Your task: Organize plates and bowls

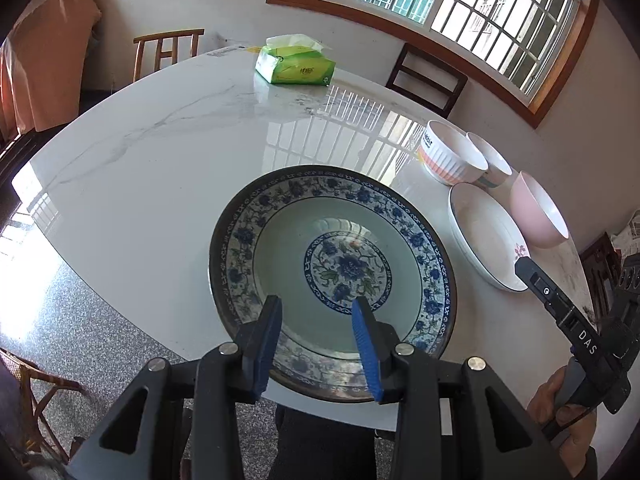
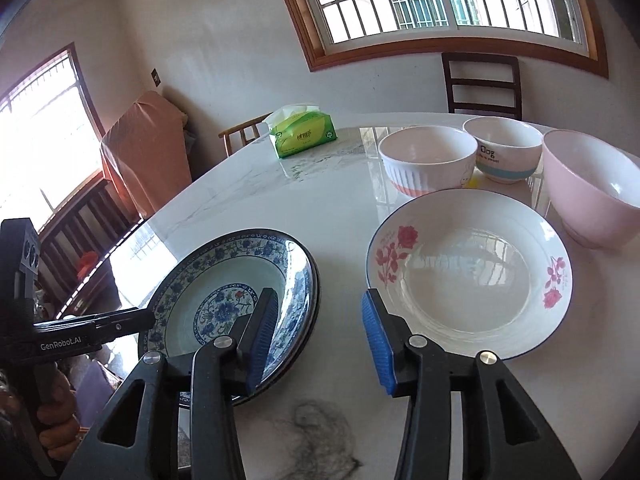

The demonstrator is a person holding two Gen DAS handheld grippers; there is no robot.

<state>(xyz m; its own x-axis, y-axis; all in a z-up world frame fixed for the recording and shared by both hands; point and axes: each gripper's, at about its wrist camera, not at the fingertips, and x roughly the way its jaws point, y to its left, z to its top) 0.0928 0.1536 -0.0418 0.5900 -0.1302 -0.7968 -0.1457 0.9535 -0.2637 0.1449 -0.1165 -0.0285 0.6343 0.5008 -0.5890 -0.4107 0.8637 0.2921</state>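
Blue-patterned plates stacked, upright.

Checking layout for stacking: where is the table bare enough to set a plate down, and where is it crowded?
Bare: the wide marble stretch between the blue patterned plate and the tissue pack. Crowded: the side with the rose plate, two white bowls and pink bowl, close together.

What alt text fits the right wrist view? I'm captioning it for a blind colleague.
The open right gripper hovers over a white marble table, between blue-patterned plates and a white plate with red flowers. Behind stand a ribbed white bowl, a lettered bowl and a pink bowl; the left gripper reaches the blue plates.
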